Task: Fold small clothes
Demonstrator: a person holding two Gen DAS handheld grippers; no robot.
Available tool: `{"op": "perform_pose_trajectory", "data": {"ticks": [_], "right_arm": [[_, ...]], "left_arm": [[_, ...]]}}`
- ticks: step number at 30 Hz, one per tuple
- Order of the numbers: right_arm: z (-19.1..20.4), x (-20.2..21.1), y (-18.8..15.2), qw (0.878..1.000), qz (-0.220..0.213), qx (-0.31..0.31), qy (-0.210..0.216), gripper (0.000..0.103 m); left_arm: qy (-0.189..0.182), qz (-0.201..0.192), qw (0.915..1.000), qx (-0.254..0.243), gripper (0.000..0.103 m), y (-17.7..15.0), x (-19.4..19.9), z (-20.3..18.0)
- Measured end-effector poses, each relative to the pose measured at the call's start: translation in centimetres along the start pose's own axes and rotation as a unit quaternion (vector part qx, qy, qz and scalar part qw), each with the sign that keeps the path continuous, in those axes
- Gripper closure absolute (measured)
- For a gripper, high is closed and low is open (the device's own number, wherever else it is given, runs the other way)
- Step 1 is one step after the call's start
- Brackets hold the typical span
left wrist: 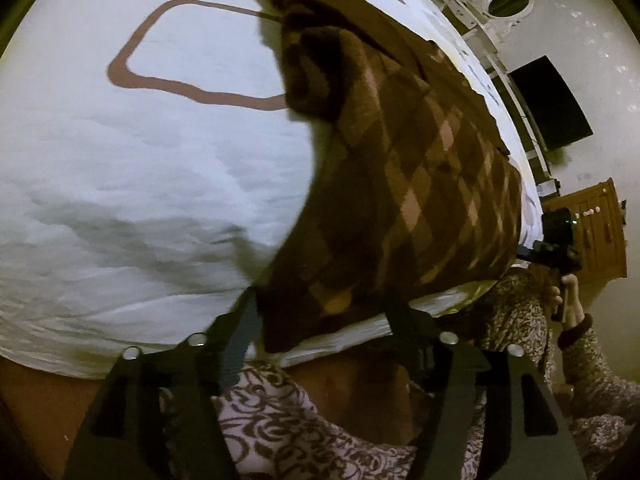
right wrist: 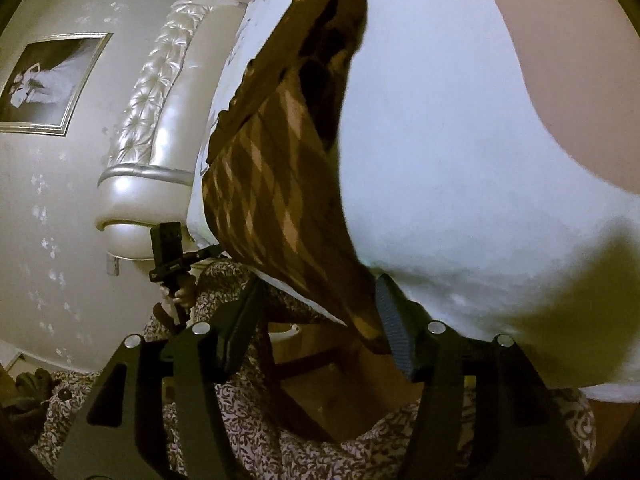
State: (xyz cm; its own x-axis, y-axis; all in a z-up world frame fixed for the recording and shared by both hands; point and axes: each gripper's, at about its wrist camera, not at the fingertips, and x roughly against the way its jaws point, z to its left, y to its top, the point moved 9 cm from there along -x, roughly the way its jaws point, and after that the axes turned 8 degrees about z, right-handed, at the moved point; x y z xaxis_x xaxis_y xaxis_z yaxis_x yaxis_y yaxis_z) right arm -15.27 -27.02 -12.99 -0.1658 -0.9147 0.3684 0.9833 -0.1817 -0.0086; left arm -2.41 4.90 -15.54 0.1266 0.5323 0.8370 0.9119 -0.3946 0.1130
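1. Brown diamond-patterned knitwear (left wrist: 420, 184) is seen in the left wrist view, laid folded on a white sheet (left wrist: 140, 200) over the bed, its near corner hanging past the bed edge. The 2 fingers of the left gripper (left wrist: 324, 328) are held apart, the corner lying between them but not pinched. The right gripper (left wrist: 556, 240) is seen at the right, in a hand (left wrist: 568, 300).

2. In the right wrist view the knitwear (right wrist: 260, 184) is stretched along the sheet (right wrist: 460, 160). The right gripper (right wrist: 316, 312) is parted, the hanging corner loose between its fingers. The left gripper (right wrist: 168, 252) is seen at the left, before a padded headboard (right wrist: 160, 120).
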Motion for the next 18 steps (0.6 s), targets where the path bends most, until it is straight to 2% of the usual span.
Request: {"op": "perform_pose_trajectory", "data": {"ticks": [2,6,11,13,15,18], "right_arm": [[-0.3,-0.3,-0.1,1.0,0.006,-0.004,-0.001,0.045],[-0.7,-0.3,-0.2,1.0,0.009,-0.001,-0.003,0.045],[-0.6,-0.7,-0.3,1.0,0.012,-0.003,-0.001,0.045],[-0.4,-0.9,-0.4,1.0,0.018,-0.001,-0.001,0.045],[-0.3,-0.8,-0.6,1.0,0.022,0.0,0.0,0.045],[-0.3,-1.0,-0.7,1.0,0.026,-0.001,0.002,0.045]], "left_arm": [[0.005,0.0,1.0,-0.006,0.037,-0.2,-0.1,-0.2],[-0.02,0.029,0.9994,0.001,0.037,-0.9,-1.1,-0.6],[-0.007,0.04,0.9991,0.012,0.038,-0.8,-1.7,-0.4],[0.01,0.04,0.9991,0.008,0.043,-0.9,-1.7,-0.4],[0.022,0.039,0.9989,0.011,0.055,-1.0,-1.8,-0.1],[0.022,0.043,0.9984,0.029,0.069,-1.1,-2.0,0.5]]}}
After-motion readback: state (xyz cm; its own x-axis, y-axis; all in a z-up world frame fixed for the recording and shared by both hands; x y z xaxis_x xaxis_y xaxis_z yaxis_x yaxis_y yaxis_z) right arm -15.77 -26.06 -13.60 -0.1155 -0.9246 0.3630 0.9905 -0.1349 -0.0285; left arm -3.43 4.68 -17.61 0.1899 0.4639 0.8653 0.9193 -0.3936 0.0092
